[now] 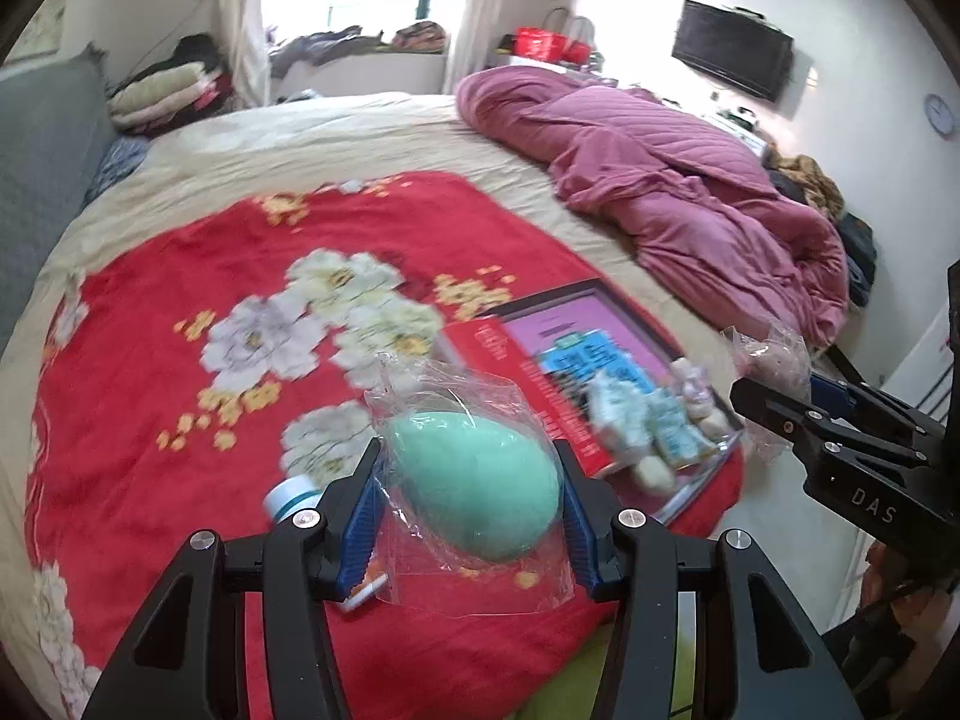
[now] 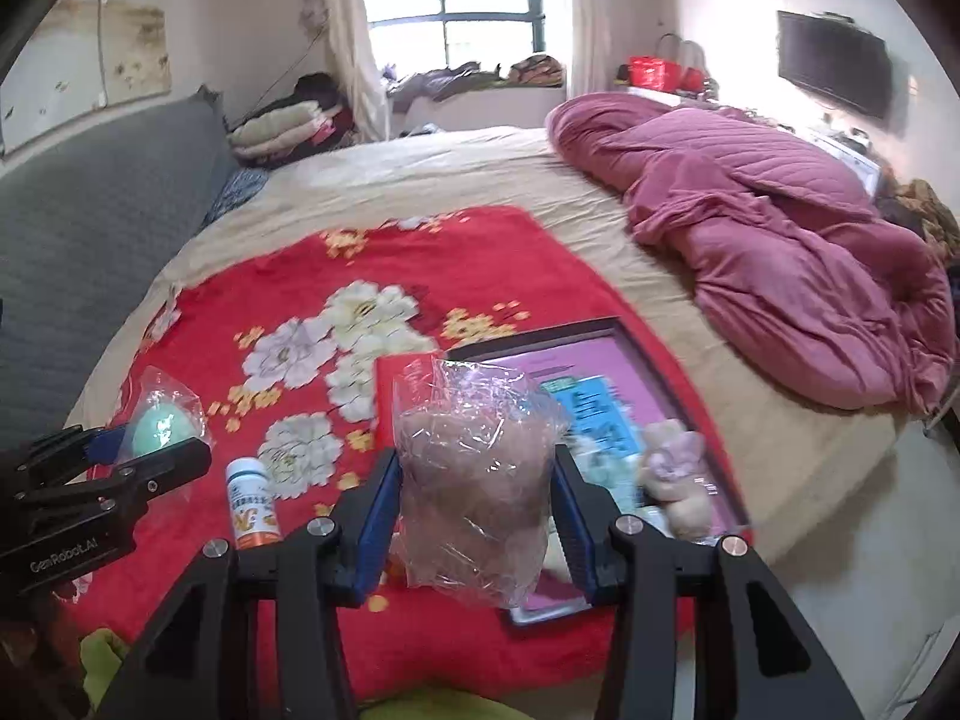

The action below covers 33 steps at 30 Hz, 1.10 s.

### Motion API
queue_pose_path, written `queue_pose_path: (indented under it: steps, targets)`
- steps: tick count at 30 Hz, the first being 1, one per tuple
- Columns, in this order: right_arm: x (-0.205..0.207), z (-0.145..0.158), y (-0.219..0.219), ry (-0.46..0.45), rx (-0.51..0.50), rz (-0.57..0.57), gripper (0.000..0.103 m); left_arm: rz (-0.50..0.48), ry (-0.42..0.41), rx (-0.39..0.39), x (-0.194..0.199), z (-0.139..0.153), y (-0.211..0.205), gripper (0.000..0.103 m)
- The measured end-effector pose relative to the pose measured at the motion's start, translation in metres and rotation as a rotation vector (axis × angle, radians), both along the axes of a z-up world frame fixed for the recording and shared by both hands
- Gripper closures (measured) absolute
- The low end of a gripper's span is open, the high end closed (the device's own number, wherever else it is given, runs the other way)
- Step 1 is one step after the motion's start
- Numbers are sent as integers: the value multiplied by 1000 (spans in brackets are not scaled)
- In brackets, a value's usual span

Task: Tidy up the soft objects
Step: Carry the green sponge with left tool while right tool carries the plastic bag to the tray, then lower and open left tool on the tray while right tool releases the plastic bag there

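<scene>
My left gripper (image 1: 471, 474) is shut on a mint-green egg-shaped sponge in a clear plastic bag (image 1: 474, 480), held above the red floral blanket (image 1: 180, 312). My right gripper (image 2: 477, 480) is shut on a pinkish-beige soft sponge in a crinkled clear bag (image 2: 474, 474). Each gripper shows in the other's view: the right gripper (image 1: 774, 384) at the right edge with its bag (image 1: 768, 354), the left gripper (image 2: 156, 450) at the left with the green sponge (image 2: 159, 429). A shallow tray (image 2: 660, 360) on the blanket holds several small plush toys (image 2: 672, 474).
A small white bottle (image 2: 253, 504) with an orange label stands on the blanket left of the tray. A rumpled pink quilt (image 2: 780, 252) lies across the right of the bed. A grey headboard (image 2: 90, 228) runs along the left. The bed's edge drops to the floor at right.
</scene>
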State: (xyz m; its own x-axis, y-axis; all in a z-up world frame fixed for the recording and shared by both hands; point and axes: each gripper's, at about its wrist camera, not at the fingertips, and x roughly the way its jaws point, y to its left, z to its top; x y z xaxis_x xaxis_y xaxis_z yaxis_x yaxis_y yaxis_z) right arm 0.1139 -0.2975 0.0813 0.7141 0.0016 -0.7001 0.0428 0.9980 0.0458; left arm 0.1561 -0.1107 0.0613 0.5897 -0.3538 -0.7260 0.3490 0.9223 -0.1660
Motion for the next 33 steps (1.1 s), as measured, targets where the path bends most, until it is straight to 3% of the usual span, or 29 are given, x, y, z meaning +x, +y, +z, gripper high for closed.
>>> queue_pose_path:
  steps: [9,16,23,33]
  targets:
    - [-18,18,-66,-28,27,-101,55,-120,-5,23,2,8,-78,49]
    - [-16,13,-101,-11,26,-143,55,-220,55,72,0,-28,-141,49]
    - [-6,-24,-123,46,57,-166,55,-276,116,126,4,-71,-177,49]
    - [19,-76,-142,147,96,-158,55,-290,190,170,39,-113,-207,49]
